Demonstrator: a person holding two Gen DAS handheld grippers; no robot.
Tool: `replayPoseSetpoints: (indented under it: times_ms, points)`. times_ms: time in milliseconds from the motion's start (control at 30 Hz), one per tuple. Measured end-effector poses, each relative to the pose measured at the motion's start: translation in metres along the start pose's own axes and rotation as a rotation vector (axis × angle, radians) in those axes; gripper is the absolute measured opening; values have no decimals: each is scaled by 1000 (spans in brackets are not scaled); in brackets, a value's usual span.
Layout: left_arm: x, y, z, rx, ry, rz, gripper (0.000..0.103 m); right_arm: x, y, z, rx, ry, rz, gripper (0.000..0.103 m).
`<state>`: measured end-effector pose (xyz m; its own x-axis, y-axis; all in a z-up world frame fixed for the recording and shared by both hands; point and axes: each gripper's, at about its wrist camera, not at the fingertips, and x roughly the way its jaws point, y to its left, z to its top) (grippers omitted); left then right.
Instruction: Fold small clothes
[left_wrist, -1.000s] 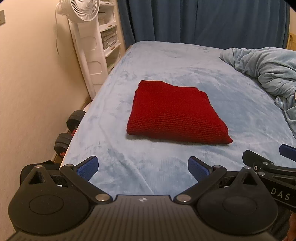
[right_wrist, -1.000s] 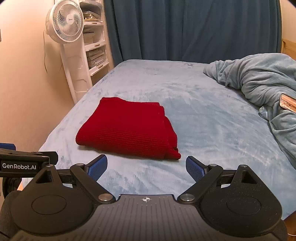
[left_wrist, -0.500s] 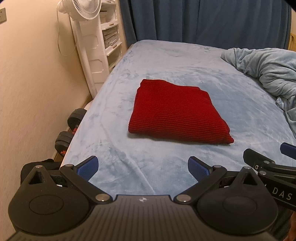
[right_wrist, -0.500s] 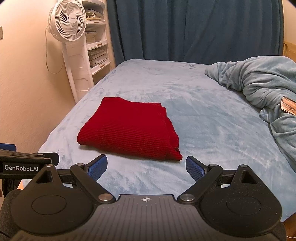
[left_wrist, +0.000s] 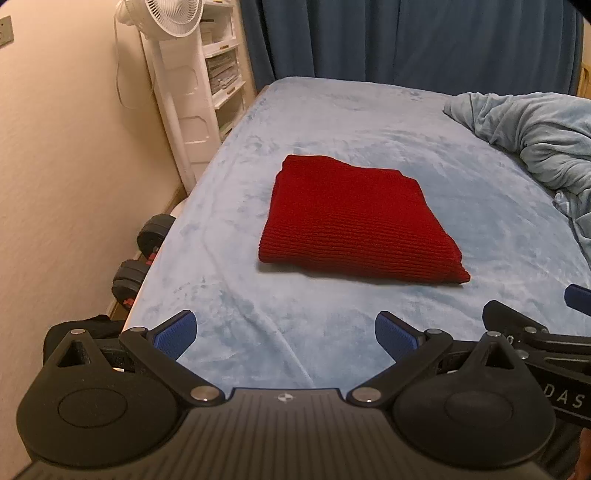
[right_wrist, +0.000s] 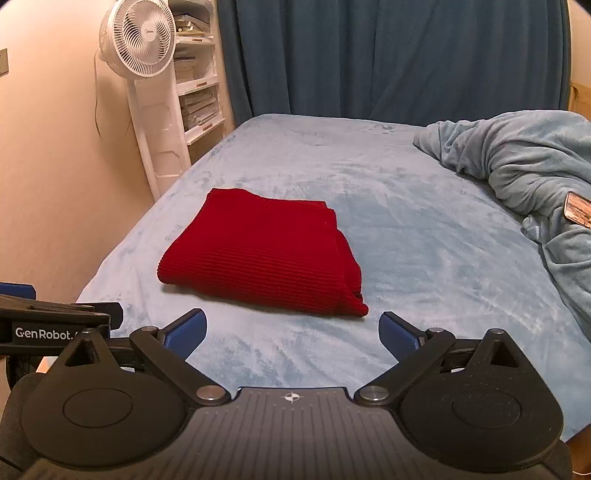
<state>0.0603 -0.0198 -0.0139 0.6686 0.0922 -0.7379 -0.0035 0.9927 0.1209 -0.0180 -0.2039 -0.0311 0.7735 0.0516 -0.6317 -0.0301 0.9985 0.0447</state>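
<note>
A bed covered with a pale blue plush sheet (right_wrist: 424, 236) fills most of the room. A crumpled light blue fleece blanket (right_wrist: 524, 162) is heaped along its right side. Dark blue curtains (right_wrist: 388, 59) are hung behind the bed. A plain cream wall (left_wrist: 66, 177) runs along the left, where a white standing fan (right_wrist: 138, 37), a white shelf unit (right_wrist: 197, 92) and black dumbbells (left_wrist: 146, 254) on the floor are seen.
</note>
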Motion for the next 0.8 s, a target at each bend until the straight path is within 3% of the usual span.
replayPoseSetpoints:
  times_ms: [800]
  points:
    - [2, 2, -3, -1, 6, 6, 103, 3, 2, 0, -9, 30, -9, 102]
